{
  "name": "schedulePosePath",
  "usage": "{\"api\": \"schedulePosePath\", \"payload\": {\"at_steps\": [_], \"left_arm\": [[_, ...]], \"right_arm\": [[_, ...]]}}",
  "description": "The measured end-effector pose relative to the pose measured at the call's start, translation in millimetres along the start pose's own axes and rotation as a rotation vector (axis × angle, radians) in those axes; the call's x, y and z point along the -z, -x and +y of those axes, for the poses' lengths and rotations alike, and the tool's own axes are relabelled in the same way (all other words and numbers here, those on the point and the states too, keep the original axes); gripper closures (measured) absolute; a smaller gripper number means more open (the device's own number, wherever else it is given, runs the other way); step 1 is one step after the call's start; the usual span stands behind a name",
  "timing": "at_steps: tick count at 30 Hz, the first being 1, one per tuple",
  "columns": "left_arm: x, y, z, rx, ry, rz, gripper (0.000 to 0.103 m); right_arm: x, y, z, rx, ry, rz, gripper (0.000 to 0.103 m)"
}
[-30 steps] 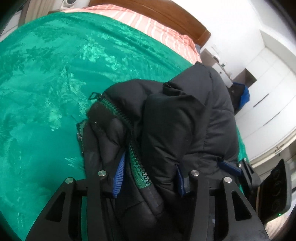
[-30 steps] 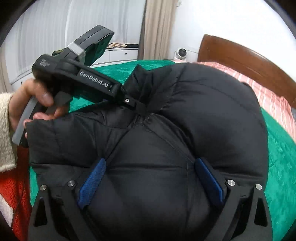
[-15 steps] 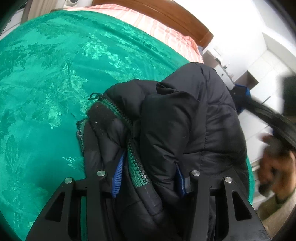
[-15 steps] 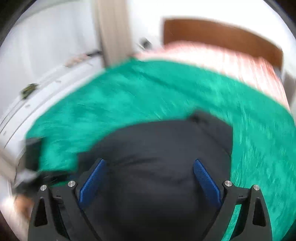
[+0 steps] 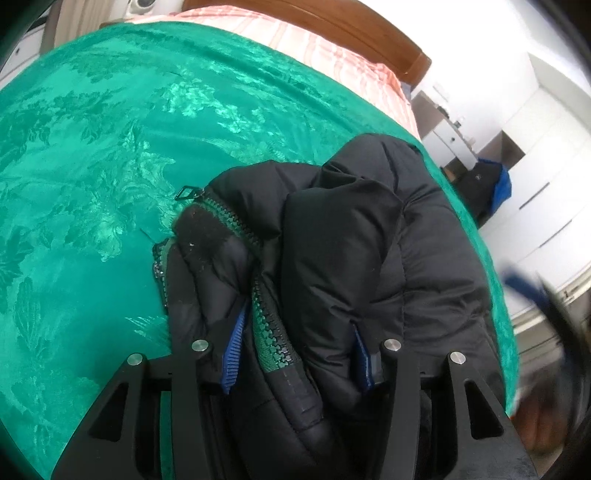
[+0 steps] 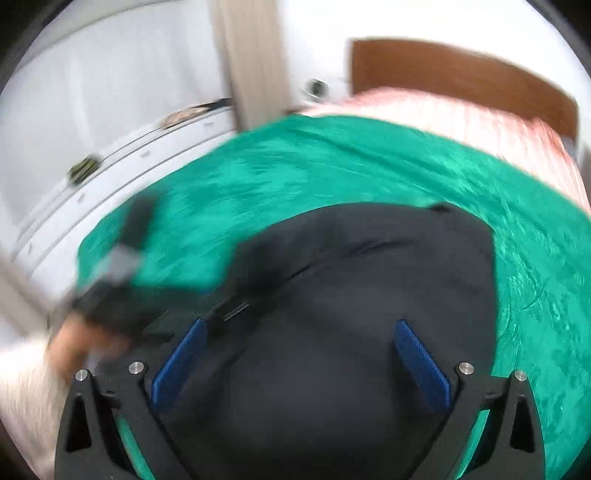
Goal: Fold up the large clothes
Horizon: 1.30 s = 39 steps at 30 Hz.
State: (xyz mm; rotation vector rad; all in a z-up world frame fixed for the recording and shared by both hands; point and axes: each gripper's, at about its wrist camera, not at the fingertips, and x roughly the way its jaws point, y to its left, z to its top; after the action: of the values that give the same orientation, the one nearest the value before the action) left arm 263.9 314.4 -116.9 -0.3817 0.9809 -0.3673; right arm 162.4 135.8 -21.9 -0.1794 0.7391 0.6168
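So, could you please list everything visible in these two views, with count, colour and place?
puffer jacket: one, black with a green zipper, bundled on the bed's near edge.
bedspread: one, green with a leaf pattern, covering the bed.
striped sheet: one, pink and white, at the bed's head.
headboard: one, brown wood, behind the sheet.
curtain: one, beige, against the wall beyond the bed.
wardrobe: one, white, to the bed's right.
left hand-held gripper: one, black with blue pads, closed on the jacket's zipper edge.
right hand-held gripper: one, black with blue pads, jaws wide apart over the jacket, blurred.
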Motion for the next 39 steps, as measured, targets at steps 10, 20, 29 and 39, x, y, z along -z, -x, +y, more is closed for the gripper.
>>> {"api": "schedulePosePath", "payload": {"at_steps": [10, 20, 29, 39], "left_arm": [[4, 2, -5, -0.056, 0.007, -0.011, 0.042], [14, 56, -39, -0.243, -0.063, -0.131, 0.018], [27, 86, -66, -0.355, -0.180, -0.195, 0.017], [30, 89, -79, -0.398, -0.237, -0.200, 0.017]], "right_arm": [[76, -49, 62, 0.218, 0.220, 0.026, 0.000], [79, 46, 49, 0.149, 0.092, -0.133, 0.001], [101, 80, 38, 0.189, 0.028, -0.170, 0.001], [108, 78, 41, 0.180, 0.015, -0.150, 0.001]]}}
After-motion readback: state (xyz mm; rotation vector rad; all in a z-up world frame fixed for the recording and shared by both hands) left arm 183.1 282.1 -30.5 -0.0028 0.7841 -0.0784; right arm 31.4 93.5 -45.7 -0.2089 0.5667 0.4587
